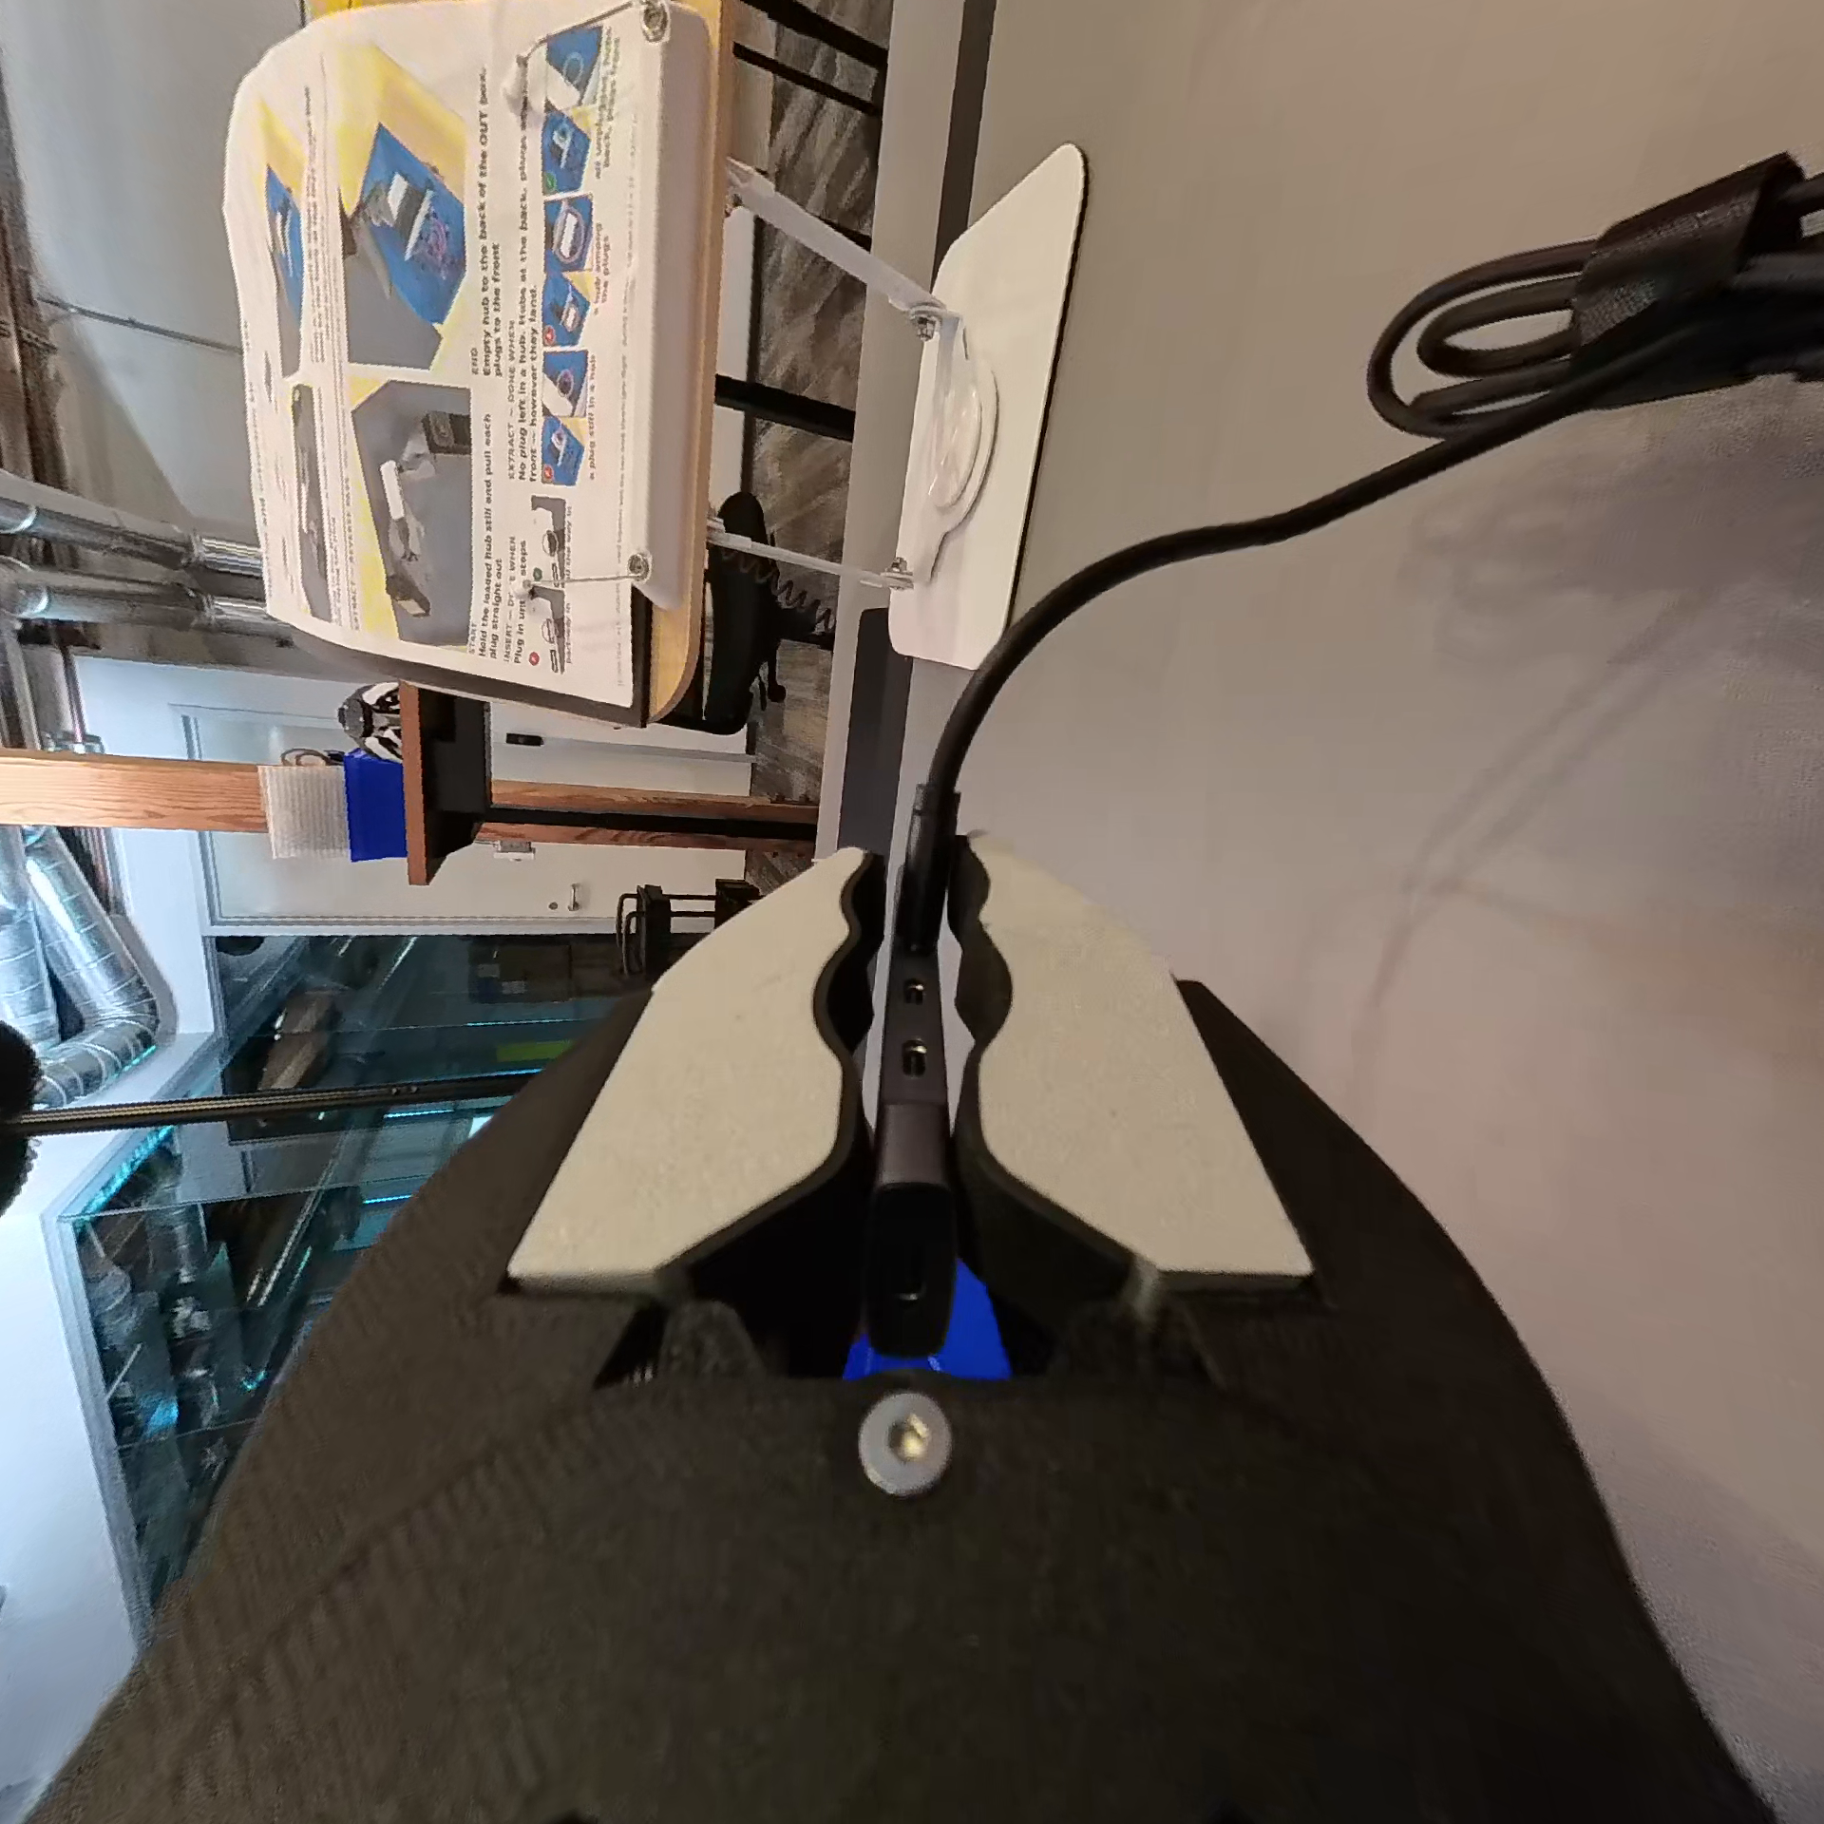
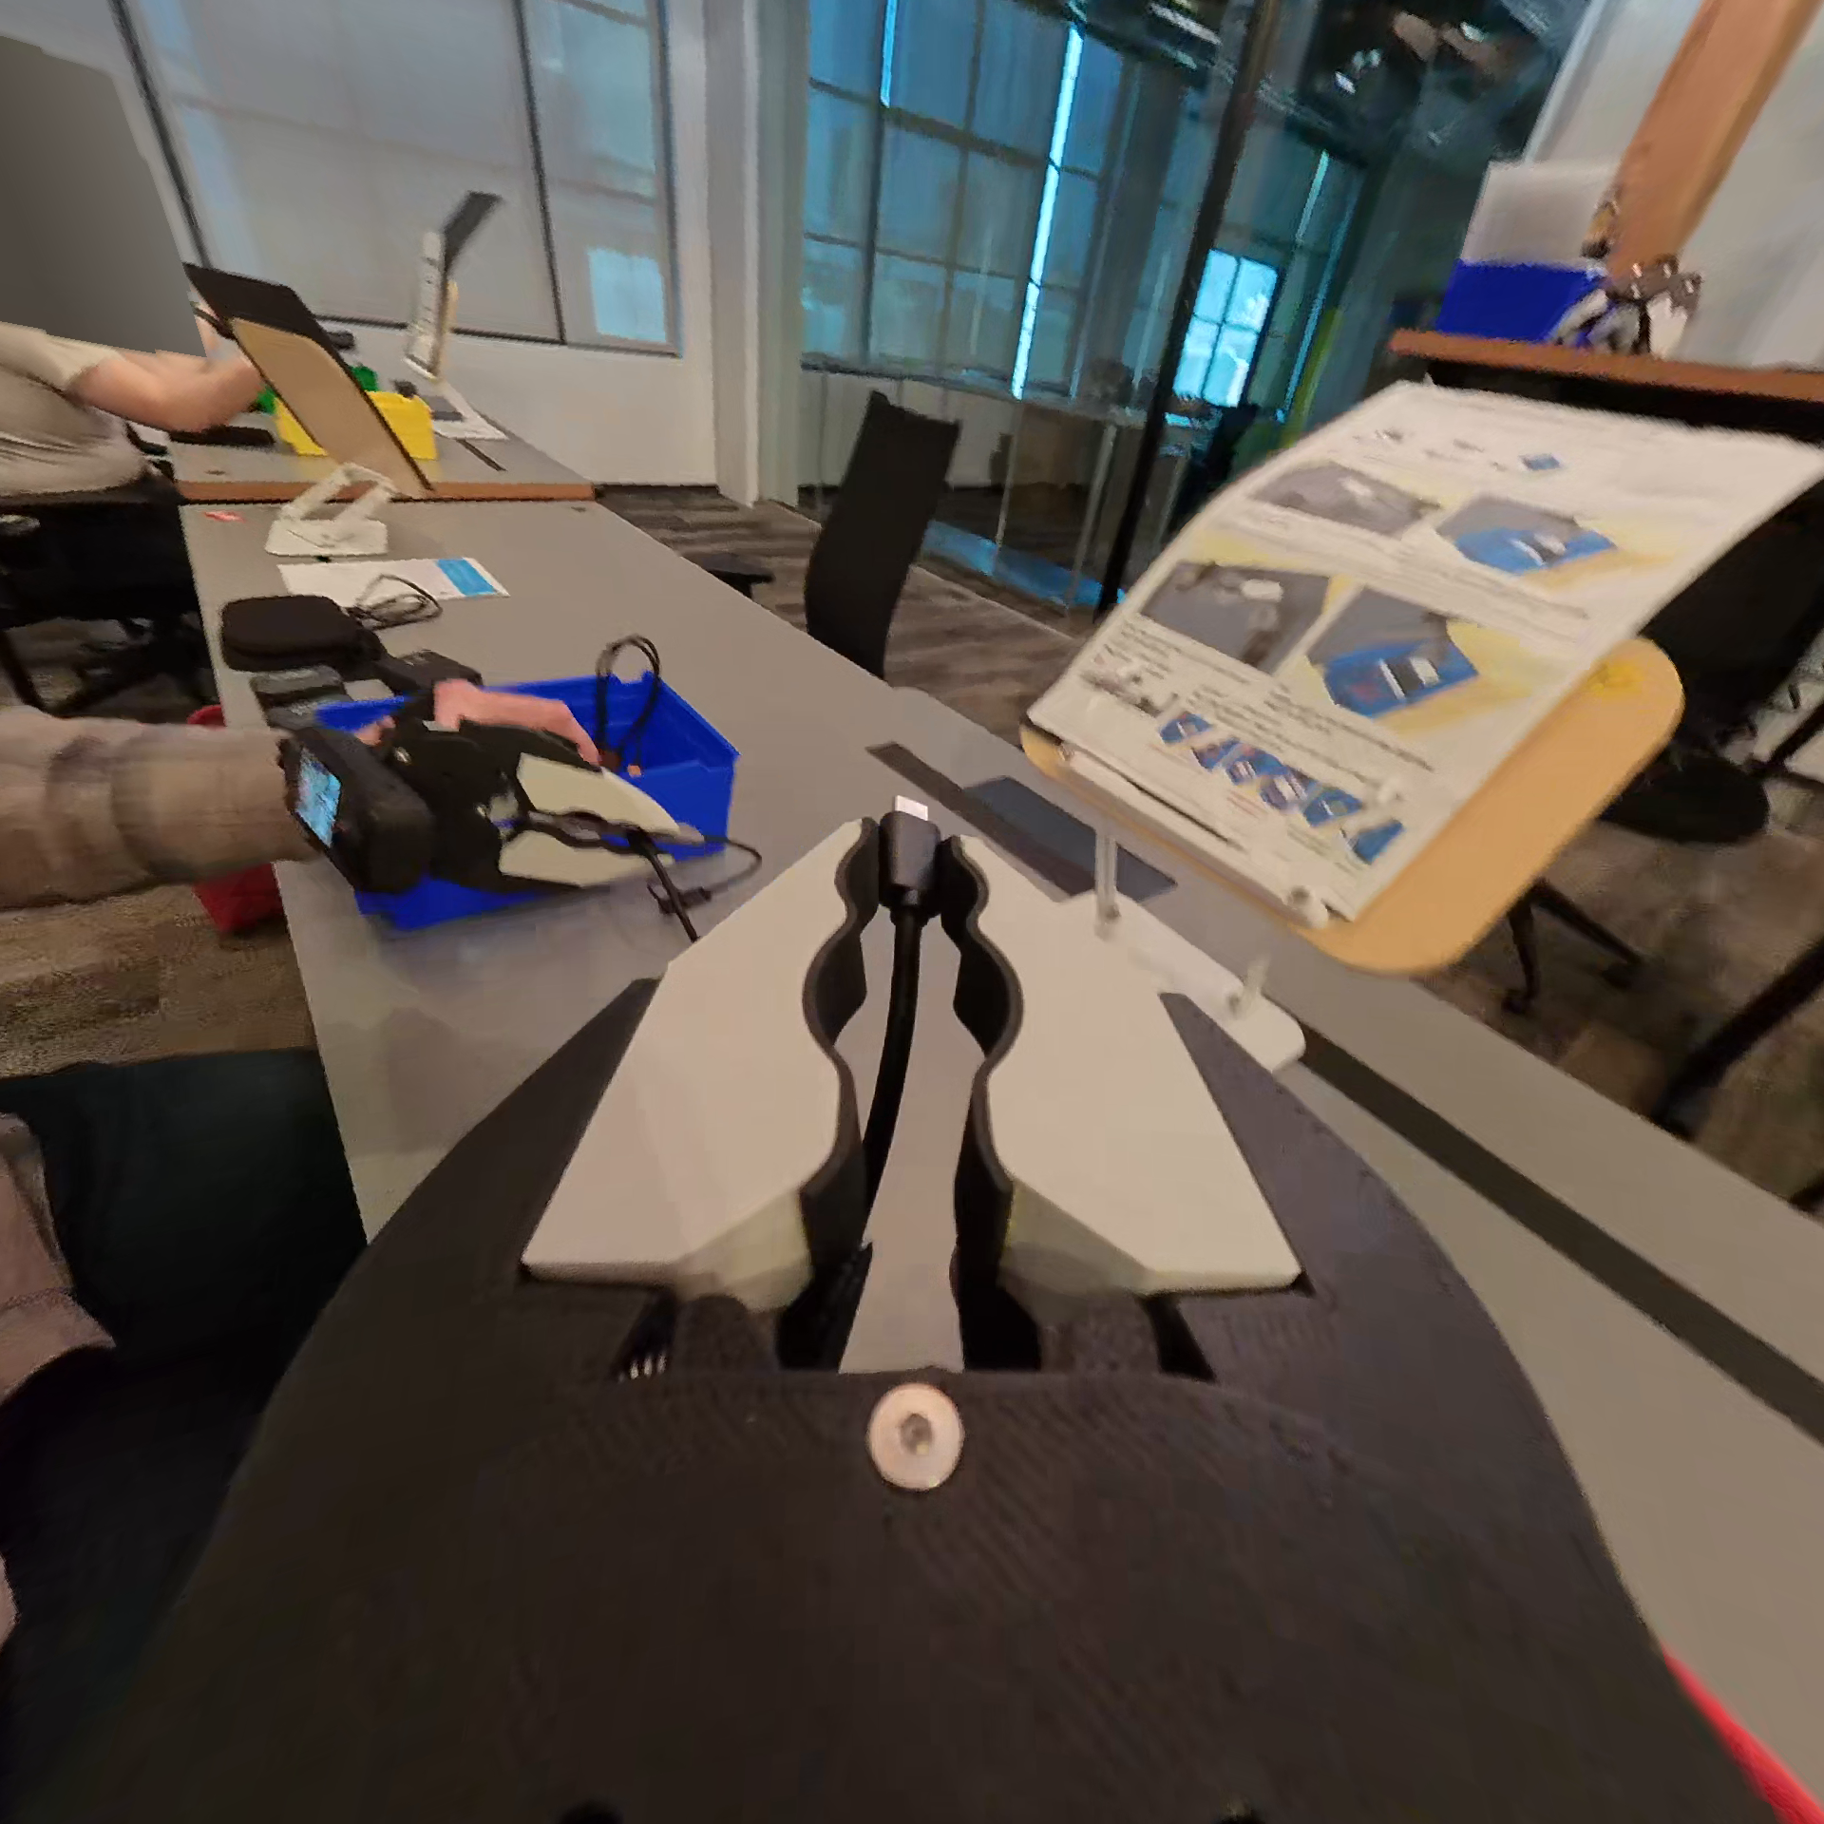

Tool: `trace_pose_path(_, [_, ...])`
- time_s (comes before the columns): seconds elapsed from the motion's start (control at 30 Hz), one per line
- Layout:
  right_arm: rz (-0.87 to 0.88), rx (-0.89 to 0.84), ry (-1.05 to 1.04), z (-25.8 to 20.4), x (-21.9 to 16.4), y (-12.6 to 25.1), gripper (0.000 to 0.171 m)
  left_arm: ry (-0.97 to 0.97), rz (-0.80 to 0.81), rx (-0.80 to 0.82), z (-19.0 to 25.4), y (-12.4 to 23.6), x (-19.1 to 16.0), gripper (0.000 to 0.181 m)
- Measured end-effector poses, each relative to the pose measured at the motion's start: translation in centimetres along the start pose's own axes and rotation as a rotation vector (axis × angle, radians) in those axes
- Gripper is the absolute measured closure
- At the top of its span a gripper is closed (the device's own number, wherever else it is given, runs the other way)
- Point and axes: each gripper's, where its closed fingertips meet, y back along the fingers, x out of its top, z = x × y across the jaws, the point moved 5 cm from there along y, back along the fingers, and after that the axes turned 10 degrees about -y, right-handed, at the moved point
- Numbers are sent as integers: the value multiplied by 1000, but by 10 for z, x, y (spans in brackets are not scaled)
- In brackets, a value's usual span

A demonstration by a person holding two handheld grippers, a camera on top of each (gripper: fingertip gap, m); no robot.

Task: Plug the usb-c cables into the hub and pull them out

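Left gripper (image 1: 913, 888) clamps the hub (image 1: 913, 1076); right gripper (image 2: 908, 859), beside the blue bin (image 2: 681, 760), pinches a USB-C cable (image 2: 903, 859).

Grey table (image 2: 553, 997), blue bin (image 2: 691, 755), stand base (image 2: 1254, 1022)

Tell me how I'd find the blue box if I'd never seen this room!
Start at the long grey table running away from the camera. Partway along it, near its left edge, sits the blue box, an open plastic bin with black cables looping out of its top. The left hand-held gripper is held right in front of it, and it is the only bright blue bin on that table.
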Motion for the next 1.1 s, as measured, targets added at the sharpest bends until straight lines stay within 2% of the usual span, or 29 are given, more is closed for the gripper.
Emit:
trace_pose_path(0.13, [-71, -57, -101, 33, -49, 24, 162, -4, 4, -8, 0, 2, 2, 169])
trace_pose_path(0.3, [-186, -113, -165, 59, -125, 36, 162, -18, 6, -17, 0, 1, 8, 169])
trace_pose_path(0.5, [-468, -174, -149, 69, -192, 43, 162, -25, 13, -23, 0, -1, 14, 169])
trace_pose_path(0.63, [-693, -268, -83, 72, -208, 58, 161, -21, 19, -21, 0, -2, 15, 169])
trace_pose_path(0.8, [-989, -438, 32, 80, -223, 85, 147, -10, 25, -18, 2, -2, 13, 169])
trace_pose_path(1.1, [-929, -542, 140, 71, -174, 100, 124, 3, 31, -5, 3, 3, 10, 169])
